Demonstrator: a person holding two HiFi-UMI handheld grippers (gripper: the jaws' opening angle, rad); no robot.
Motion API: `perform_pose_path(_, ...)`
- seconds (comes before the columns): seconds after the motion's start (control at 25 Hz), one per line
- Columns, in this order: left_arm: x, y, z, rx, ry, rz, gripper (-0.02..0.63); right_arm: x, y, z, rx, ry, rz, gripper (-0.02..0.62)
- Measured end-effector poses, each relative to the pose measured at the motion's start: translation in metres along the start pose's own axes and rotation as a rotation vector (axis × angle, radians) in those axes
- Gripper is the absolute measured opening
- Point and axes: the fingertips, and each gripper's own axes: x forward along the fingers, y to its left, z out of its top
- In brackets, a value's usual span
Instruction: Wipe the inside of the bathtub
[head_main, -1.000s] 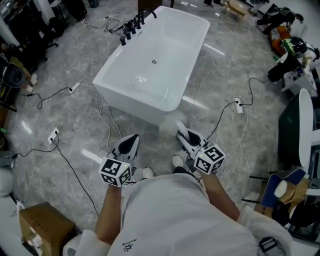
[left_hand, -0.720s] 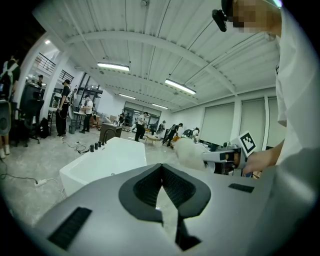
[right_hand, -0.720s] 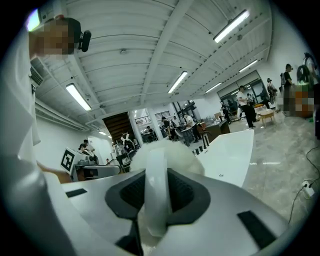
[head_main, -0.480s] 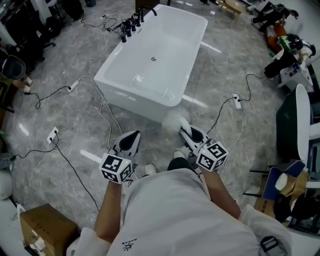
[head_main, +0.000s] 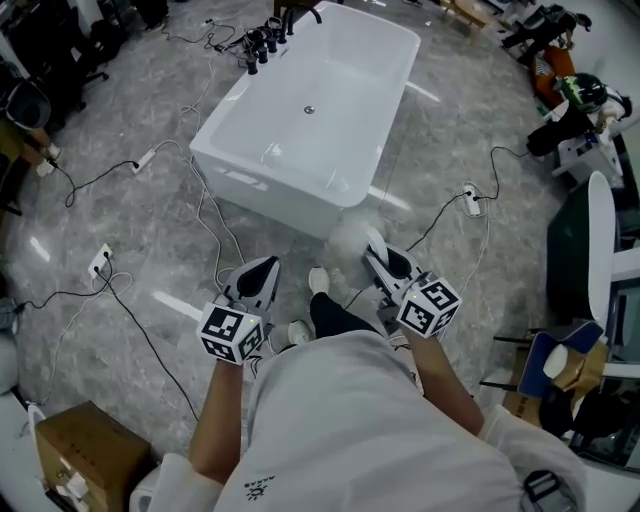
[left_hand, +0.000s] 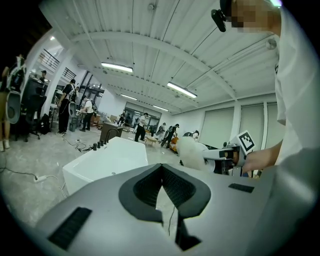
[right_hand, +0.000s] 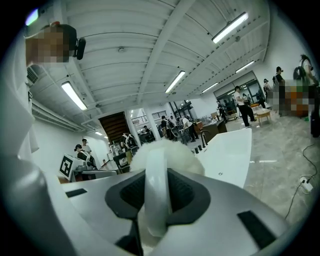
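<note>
Right gripper (head_main: 374, 254) jaws clamp the fluffy duster (head_main: 349, 238); left gripper (head_main: 264, 272) jaws pressed together, empty. Best step closer, then lower it inside the bathtub (head_main: 262, 203).

Bathtub (head_main: 285, 200): smooth, glossy white shell. Floor (head_main: 440, 140) around the bathtub: polished grey marble-look stone with bright reflections. Near the bathtub, right tongs (right_hand: 155, 192) of matt grey plastic with black ribbed pads (right_hand: 184, 195) clamp a smooth white plastic handle (right_hand: 156, 175) carrying a fluffy white fibre head (right_hand: 177, 152).

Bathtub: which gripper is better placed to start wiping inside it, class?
Right: the right gripper holds the fluffy duster, close to the bathtub; the left gripper is shut on nothing.
</note>
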Motion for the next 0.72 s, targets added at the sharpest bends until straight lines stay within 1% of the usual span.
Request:
perform_pose_path(0.2, 0.012, 0.015, -0.001, -0.023, 0.013, 0.011, 0.011, 0.022, -0.009, -0.001, 0.001, 0.032, 0.012, 0.095)
perform_pose_path(0.32, 0.026, 0.029, 0.001, -0.033, 0.026, 0.013, 0.011, 0.036, -0.022, 0.001, 0.012, 0.049, 0.010, 0.095)
perform_pose_path(0.44, 0.046, 0.046, 0.005, -0.036, 0.040, 0.018, 0.011, 0.052, -0.042, 0.002, 0.019, 0.073, 0.005, 0.095)
perform_pose_path(0.6, 0.080, 0.068, 0.010, -0.041, 0.072, 0.022, 0.011, 0.077, -0.079, -0.001, 0.008, 0.139, -0.005, 0.095)
perform_pose_path(0.72, 0.110, 0.085, 0.014, -0.046, 0.101, 0.019, 0.011, 0.097, -0.104, 0.000, 0.002, 0.191, 0.011, 0.095)
